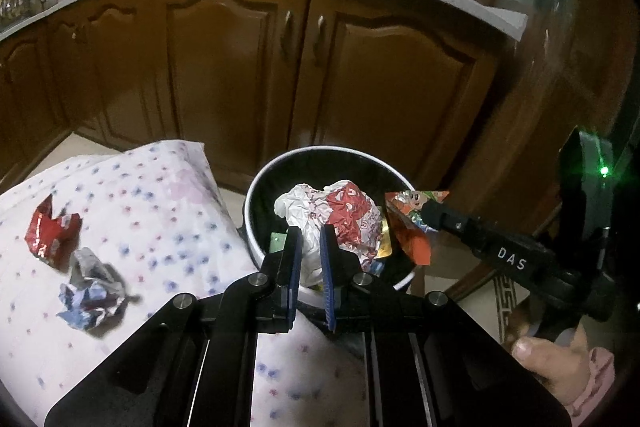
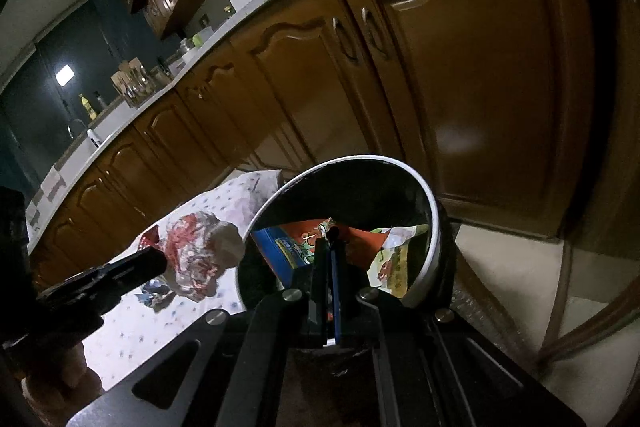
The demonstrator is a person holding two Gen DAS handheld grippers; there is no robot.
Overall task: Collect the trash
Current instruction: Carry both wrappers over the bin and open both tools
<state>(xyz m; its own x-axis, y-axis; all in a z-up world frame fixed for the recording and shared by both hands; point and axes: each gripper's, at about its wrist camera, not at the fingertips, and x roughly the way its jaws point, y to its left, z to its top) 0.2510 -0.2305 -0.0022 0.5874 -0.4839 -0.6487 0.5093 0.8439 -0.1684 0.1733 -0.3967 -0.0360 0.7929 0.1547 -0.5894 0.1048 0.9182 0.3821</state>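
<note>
Red wrapper [image 1: 50,229]: lies crumpled on the spotted cloth [image 1: 160,195], far left.
Blue-grey wad [image 1: 92,291]: on the cloth just beside the red wrapper, nearer the camera.
Left gripper [image 1: 310,239]: fingers [image 1: 294,259] narrow, clamped on the white-and-red paper ball [image 1: 336,219].
Paper ball: held up at the left rim of the bin [image 1: 256,183], bulging above the fingers.
Bin: round, white-rimmed, dark inside, on the floor between the cloth and the brown cabinets [image 1: 240,67]; some scraps already lie inside.
Right gripper [image 2: 330,239]: fingers [image 2: 335,287] pressed together, pinching the orange snack bag [image 1: 412,223] by one edge.
Snack bag: hangs over the right side of the bin.
Right hand [image 1: 560,367]: grips the handle at far right, pink sleeve at the wrist.
</note>
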